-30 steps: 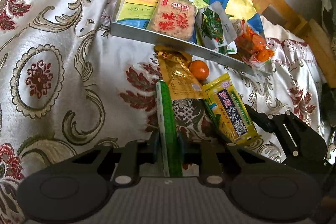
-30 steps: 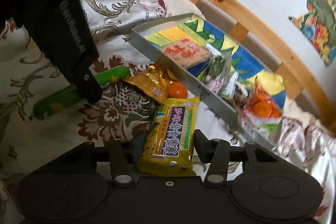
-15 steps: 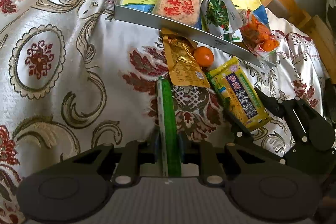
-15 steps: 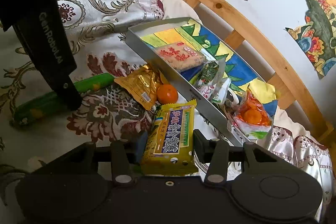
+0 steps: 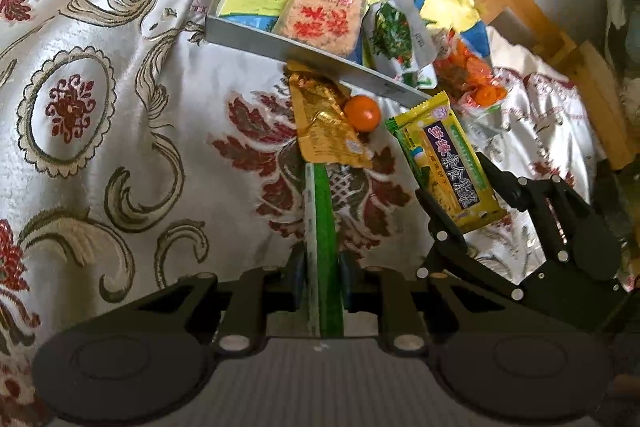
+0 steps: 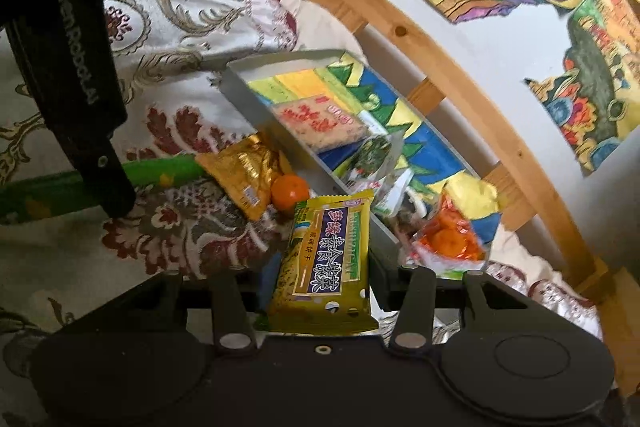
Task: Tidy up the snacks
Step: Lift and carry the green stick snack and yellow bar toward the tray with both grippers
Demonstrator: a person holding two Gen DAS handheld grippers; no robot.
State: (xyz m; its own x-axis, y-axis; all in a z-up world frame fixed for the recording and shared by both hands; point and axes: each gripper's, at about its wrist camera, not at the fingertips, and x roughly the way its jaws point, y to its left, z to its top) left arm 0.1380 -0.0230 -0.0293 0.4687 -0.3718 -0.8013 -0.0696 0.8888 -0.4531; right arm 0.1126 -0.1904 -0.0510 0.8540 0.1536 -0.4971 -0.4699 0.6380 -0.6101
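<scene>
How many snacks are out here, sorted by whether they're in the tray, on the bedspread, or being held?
In or at the tray: 3, the red-print pack, green pack, orange bag
On the bedspread: 2, the gold pack, orange fruit
Held: 2, the green stick, yellow pack
Total: 7

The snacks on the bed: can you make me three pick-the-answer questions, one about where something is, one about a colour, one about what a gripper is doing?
1. Where is the loose orange?
A. In the tray
B. On the bedspread beside the gold packet
C. Inside a gripper

2. What colour is the long stick snack in the left gripper?
A. Green
B. Pink
C. Blue

3. What is the right gripper doing?
A. Hanging empty
B. Gripping the yellow packet
C. Holding the tray

Answers: 1 B, it lies outside the tray, against the gold packet. 2 A, the wrapper is green. 3 B, the yellow packet sits clamped between its jaws.
</scene>
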